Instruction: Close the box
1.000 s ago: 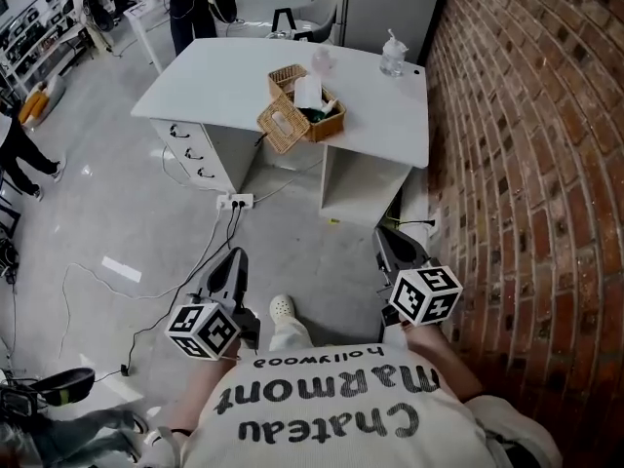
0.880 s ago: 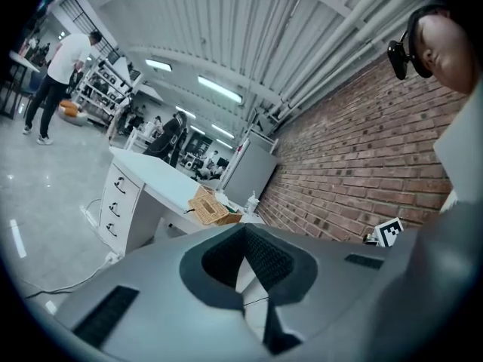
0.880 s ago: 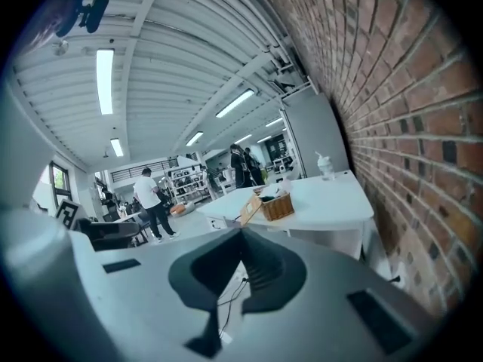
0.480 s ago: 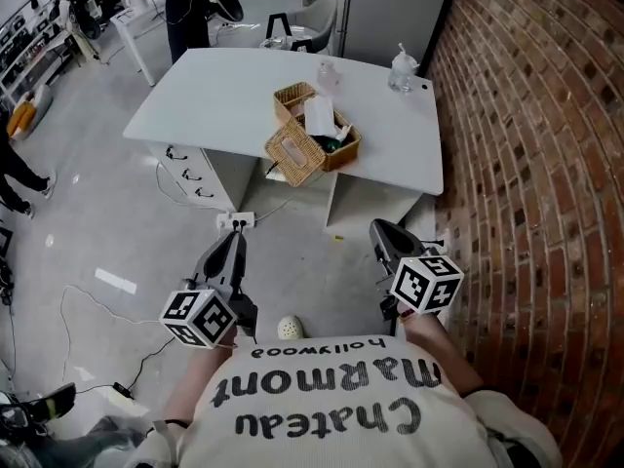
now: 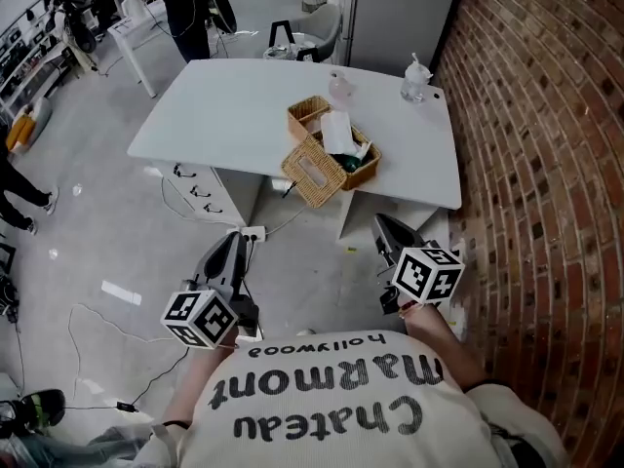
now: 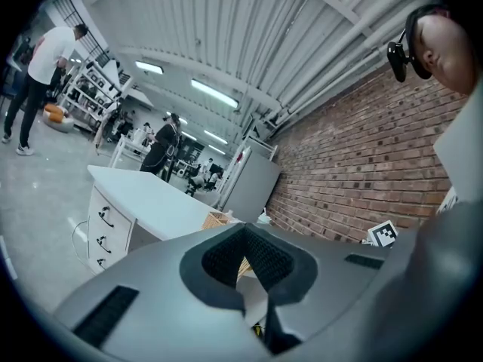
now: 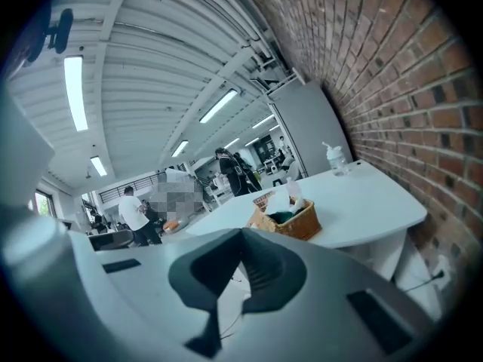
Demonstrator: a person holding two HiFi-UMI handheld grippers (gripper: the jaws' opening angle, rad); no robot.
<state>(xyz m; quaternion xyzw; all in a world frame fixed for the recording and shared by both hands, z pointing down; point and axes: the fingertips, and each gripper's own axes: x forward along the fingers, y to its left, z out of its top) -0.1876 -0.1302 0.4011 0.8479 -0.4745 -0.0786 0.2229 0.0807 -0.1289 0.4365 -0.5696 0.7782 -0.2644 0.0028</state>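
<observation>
Wicker woven brown box (image 5: 343,154) w/ flat lid (image 5: 312,175) flopped open at front, on white table (image 5: 224,105) near front edge. Not closed yet, whole job left. Held low, aimed at table, well apart from box: left gripper (image 5: 232,253) & right gripper (image 5: 387,232), both pinched together, nothing in them.

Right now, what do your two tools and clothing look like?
Both the left tool and right tool are grey, tapering to narrow tips with black ribbed pads; each carries a white cube with black square markers. The shirt is pale with dark lettering.
</observation>
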